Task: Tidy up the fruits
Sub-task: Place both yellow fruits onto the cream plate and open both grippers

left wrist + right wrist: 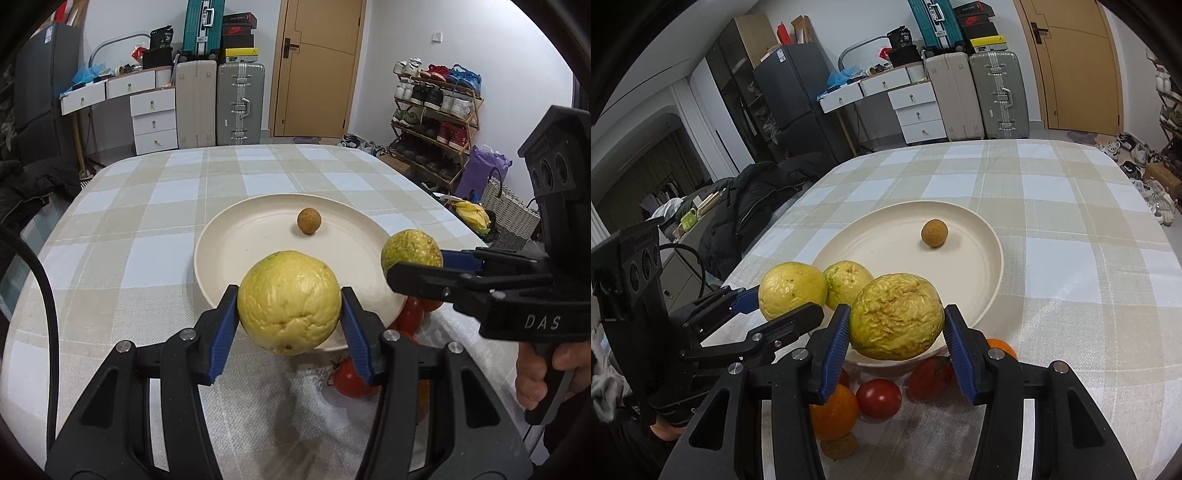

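Note:
My left gripper (289, 295) is shut on a smooth yellow round fruit (289, 302), held just above the near rim of a cream plate (236, 254). My right gripper (897, 314) is shut on a wrinkled yellow fruit (895, 316), also over the plate's near rim (995, 280). Each wrist view shows the other gripper beside it: the right gripper (417, 262) with its fruit (411, 249), the left gripper (786, 301) with its fruit (792, 290). A third yellow-green fruit (847, 282) lies at the plate's near side. A small brown round fruit (309, 220) rests on the plate.
Below the grippers, tomatoes (879, 398) and oranges (833, 411) lie on the checked tablecloth (147, 206) in front of the plate. A person's hand (543, 373) holds the right gripper's handle. A dark jacket (750, 210) lies off the table's left edge; a shoe rack (436, 110) stands to the right.

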A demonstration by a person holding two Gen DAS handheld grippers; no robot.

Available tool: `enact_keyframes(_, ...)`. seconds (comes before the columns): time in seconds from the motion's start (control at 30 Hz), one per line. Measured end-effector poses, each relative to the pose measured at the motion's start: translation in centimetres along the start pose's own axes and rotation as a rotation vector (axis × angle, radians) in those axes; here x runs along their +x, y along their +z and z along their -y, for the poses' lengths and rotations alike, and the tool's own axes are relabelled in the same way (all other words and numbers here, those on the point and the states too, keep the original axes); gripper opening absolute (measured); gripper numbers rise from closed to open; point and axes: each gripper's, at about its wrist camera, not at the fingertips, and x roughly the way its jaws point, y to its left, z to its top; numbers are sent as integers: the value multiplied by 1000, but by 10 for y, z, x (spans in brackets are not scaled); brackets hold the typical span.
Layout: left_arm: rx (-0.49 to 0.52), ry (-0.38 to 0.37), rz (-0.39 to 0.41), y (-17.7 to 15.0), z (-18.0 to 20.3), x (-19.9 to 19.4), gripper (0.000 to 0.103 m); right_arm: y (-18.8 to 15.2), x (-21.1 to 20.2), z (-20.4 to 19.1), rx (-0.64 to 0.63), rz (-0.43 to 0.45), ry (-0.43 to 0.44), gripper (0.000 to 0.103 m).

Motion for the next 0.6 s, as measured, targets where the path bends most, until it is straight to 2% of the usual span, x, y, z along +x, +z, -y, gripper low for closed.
enact_keyframes(0.6, 3, 39, -39, 13, -5, 29, 51, 10, 23, 14, 24, -36, -29, 52)
